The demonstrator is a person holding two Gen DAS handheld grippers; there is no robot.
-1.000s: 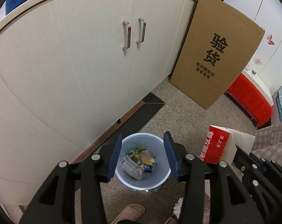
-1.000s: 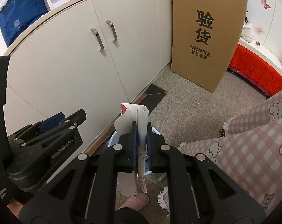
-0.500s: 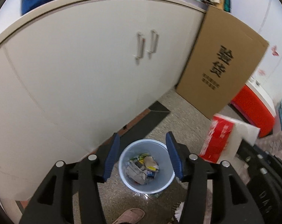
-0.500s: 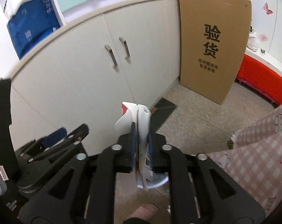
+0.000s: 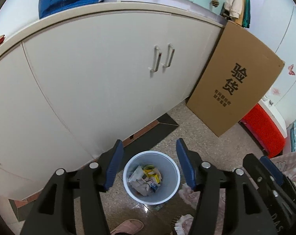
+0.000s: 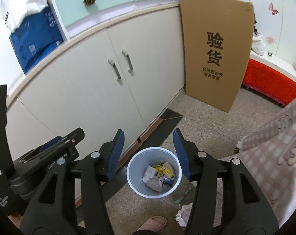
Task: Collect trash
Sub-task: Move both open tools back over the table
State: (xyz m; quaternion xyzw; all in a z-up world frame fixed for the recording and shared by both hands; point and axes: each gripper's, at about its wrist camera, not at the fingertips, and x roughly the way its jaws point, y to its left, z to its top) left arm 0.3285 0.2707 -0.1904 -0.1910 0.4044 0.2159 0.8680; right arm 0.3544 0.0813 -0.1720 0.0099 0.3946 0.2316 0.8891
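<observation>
A pale blue trash bin stands on the speckled floor below both grippers, holding crumpled paper and wrappers. It also shows in the right wrist view with its trash. My left gripper is open and empty, high above the bin. My right gripper is open and empty, also above the bin. The red and white carton is not in either gripper; I cannot pick it out in the bin.
White cabinet doors stand behind the bin. A large cardboard sheet leans against them on the right. A red box sits at the far right. A pink slipper lies near the bottom edge. Pink checked fabric hangs at right.
My right gripper has opened and the red and white carton it held is gone from it. Both grippers have risen higher above the bin.
</observation>
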